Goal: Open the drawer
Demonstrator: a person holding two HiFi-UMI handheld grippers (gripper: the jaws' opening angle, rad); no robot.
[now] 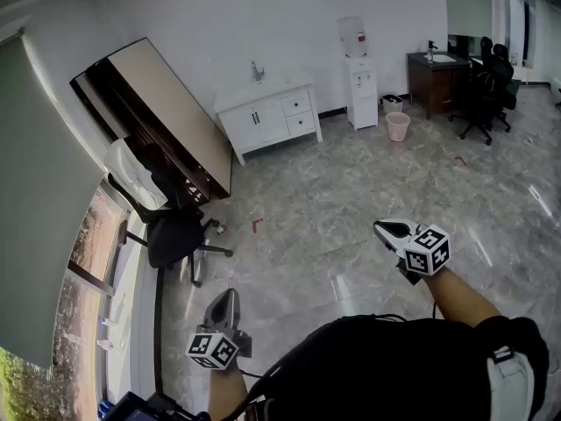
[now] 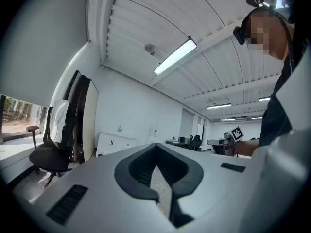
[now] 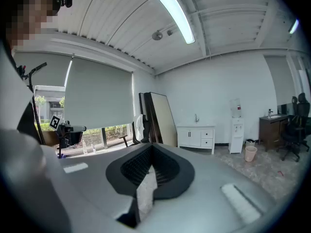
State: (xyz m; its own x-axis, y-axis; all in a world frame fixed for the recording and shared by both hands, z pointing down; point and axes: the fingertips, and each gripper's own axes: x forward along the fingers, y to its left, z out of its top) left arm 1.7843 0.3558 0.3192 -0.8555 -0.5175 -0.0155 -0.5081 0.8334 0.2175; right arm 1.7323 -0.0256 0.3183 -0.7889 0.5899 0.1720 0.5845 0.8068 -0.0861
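A: Where are the drawers (image 1: pixel 298 104)?

B: 2 stacked at the right end of the cabinet (image 1: pixel 259 121). The left gripper (image 1: pixel 227 295) and right gripper (image 1: pixel 382 227) are both well short of the cabinet, jaws together and empty.

A: Risks?

B: Arriving with the jaws together, they likely bump the handle. Or they pull the cabinet's door instead.

A: Views?

B: The right gripper view shows both drawer fronts. Only the head view shows the floor before the cabinet.
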